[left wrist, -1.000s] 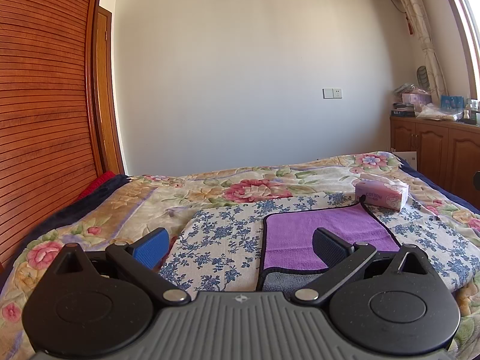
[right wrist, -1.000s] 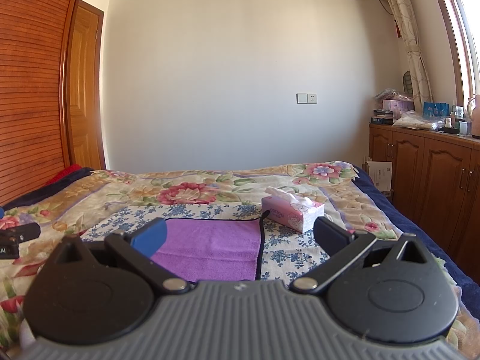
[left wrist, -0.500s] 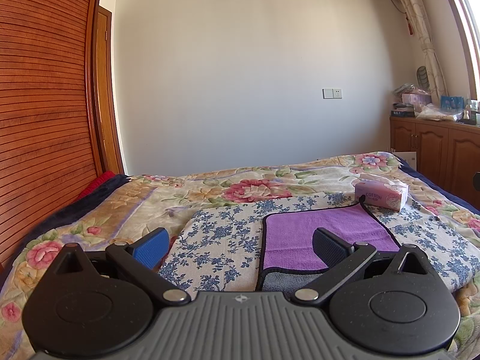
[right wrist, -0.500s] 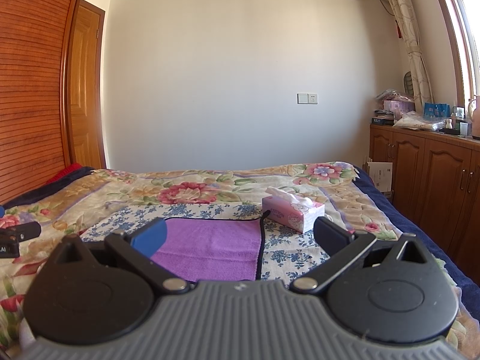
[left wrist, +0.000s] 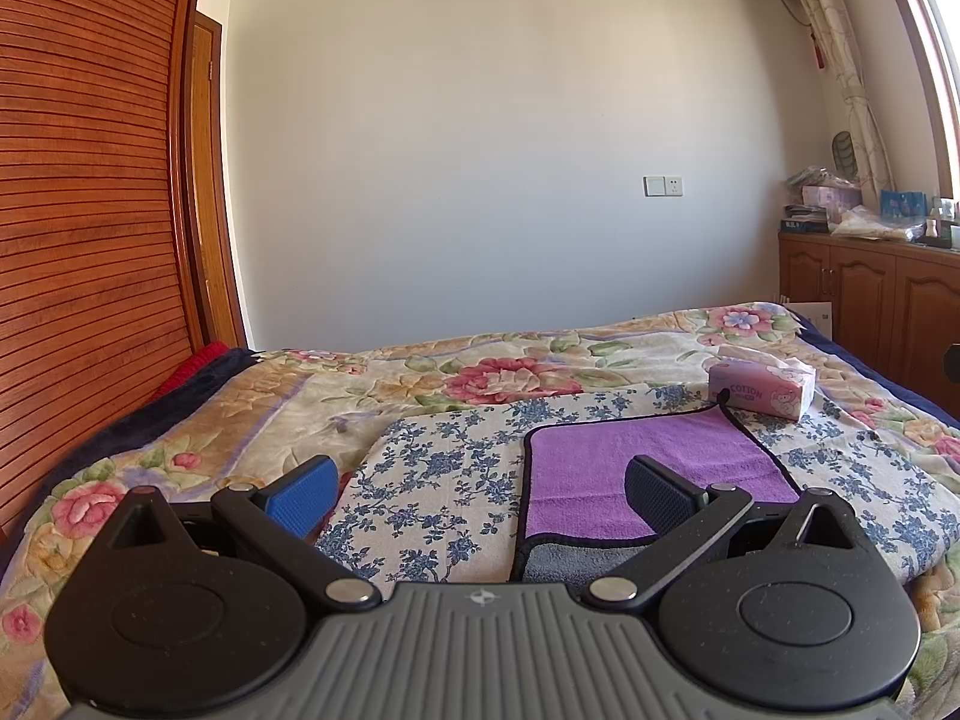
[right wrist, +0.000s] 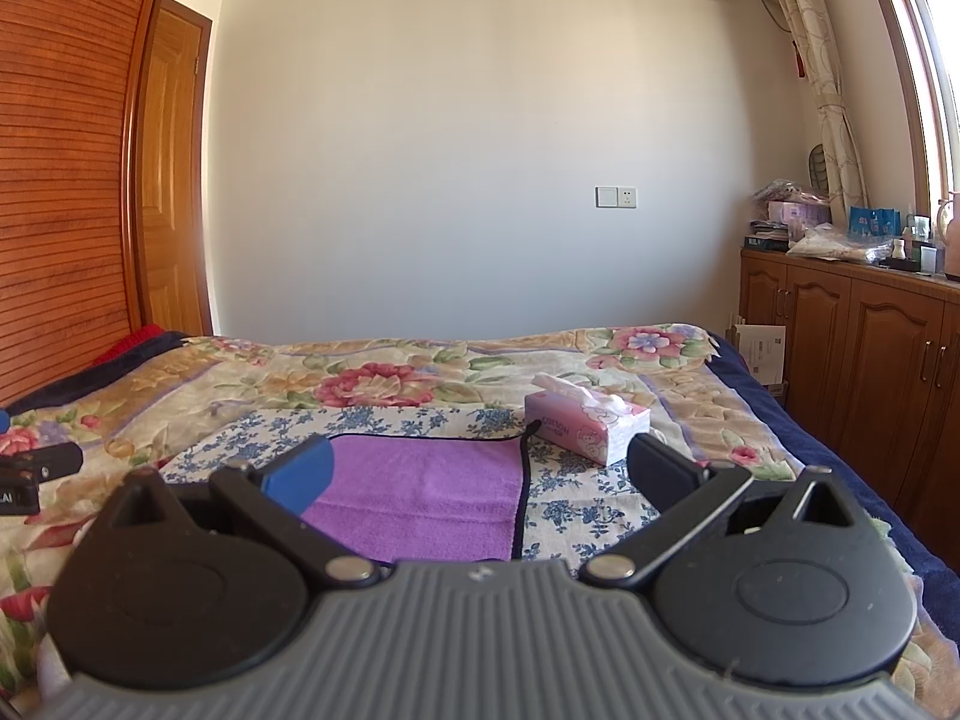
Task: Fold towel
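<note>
A purple towel [left wrist: 606,462] with a black trim lies flat on a blue-flowered cloth [left wrist: 444,468] on the bed. Its near edge is turned over and shows a grey underside [left wrist: 570,561]. My left gripper [left wrist: 480,495] is open and empty, held above the bed near the towel's near left corner. My right gripper [right wrist: 480,474] is open and empty, above the towel's [right wrist: 420,492] near right part. The towel's near edge is hidden behind the right gripper body.
A pink tissue box [left wrist: 761,389] stands just past the towel's far right corner; it also shows in the right wrist view [right wrist: 585,425]. The floral bedspread [left wrist: 492,372] covers the bed. A wooden wardrobe [left wrist: 84,240] stands left, wooden cabinets [right wrist: 852,372] right.
</note>
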